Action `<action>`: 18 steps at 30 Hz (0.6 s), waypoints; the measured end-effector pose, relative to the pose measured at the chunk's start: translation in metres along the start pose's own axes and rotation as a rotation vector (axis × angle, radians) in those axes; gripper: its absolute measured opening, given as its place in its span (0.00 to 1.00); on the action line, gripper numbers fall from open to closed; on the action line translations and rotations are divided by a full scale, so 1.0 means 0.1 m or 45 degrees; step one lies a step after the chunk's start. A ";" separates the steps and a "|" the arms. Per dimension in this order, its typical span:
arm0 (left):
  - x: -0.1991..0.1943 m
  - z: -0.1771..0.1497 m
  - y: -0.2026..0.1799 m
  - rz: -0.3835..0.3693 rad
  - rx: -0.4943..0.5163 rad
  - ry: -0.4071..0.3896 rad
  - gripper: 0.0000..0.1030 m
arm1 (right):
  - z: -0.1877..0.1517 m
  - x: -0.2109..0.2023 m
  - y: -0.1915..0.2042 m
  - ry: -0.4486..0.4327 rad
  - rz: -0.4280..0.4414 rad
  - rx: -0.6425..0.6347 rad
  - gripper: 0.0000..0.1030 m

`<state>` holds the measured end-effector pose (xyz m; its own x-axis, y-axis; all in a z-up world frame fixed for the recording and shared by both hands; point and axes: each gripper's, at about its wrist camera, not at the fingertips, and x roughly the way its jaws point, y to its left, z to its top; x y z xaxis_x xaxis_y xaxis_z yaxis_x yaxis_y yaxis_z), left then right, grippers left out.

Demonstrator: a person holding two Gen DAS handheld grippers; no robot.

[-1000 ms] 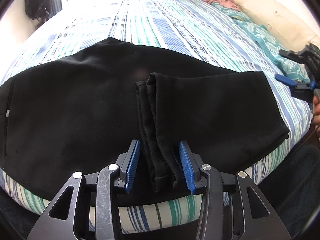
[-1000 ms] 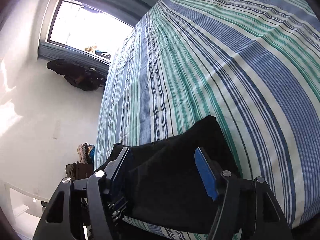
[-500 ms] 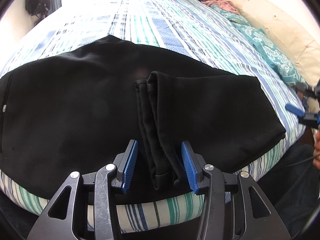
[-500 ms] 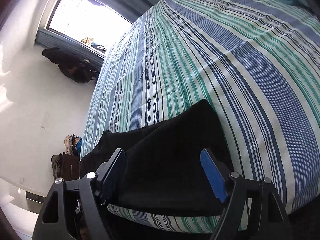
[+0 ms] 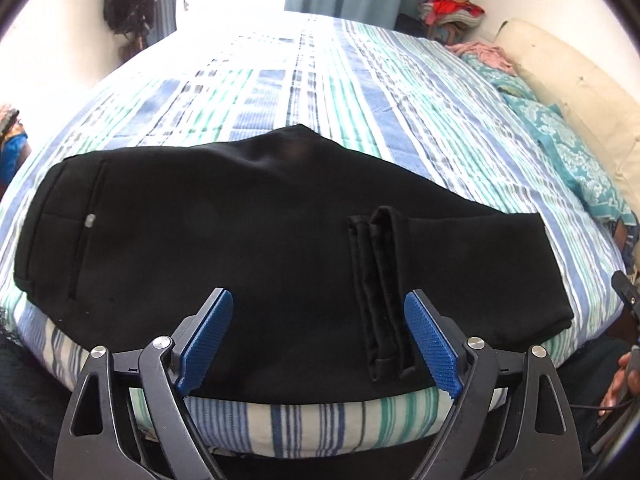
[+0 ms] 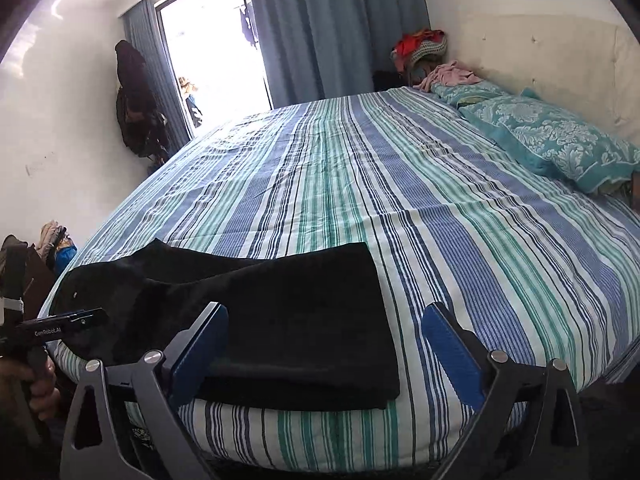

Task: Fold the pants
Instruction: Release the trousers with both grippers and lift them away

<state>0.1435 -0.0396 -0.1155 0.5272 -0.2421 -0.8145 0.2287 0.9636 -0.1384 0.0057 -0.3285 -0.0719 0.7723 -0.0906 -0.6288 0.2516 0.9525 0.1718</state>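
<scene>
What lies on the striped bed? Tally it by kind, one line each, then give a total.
Folded black fabric pants: 1
Teal patterned pillows: 2
Crumpled pink cloth garment: 1
Total: 4 things on the blue, green and white striped bed sheet.

The right gripper (image 5: pixel 628 320) was cut off by the frame edge; its jaws were unseen there.
</scene>
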 end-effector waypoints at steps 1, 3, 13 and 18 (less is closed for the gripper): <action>0.01 -0.01 0.03 0.022 -0.001 0.003 0.87 | -0.01 0.02 0.00 0.000 -0.025 -0.003 0.95; 0.02 -0.01 0.07 0.062 0.003 0.008 0.87 | 0.01 0.10 0.01 0.007 -0.081 -0.019 0.95; 0.01 0.01 0.15 0.201 0.040 -0.018 0.87 | -0.03 0.18 0.02 0.027 -0.200 -0.066 0.95; 0.00 0.02 0.24 0.250 0.030 -0.021 0.87 | -0.07 0.25 0.04 0.069 -0.248 -0.083 1.00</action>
<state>0.1504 -0.0170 -0.1175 0.5766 -0.0516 -0.8154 0.1392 0.9896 0.0357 0.0222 -0.3248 -0.0921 0.6795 -0.2610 -0.6857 0.3538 0.9353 -0.0054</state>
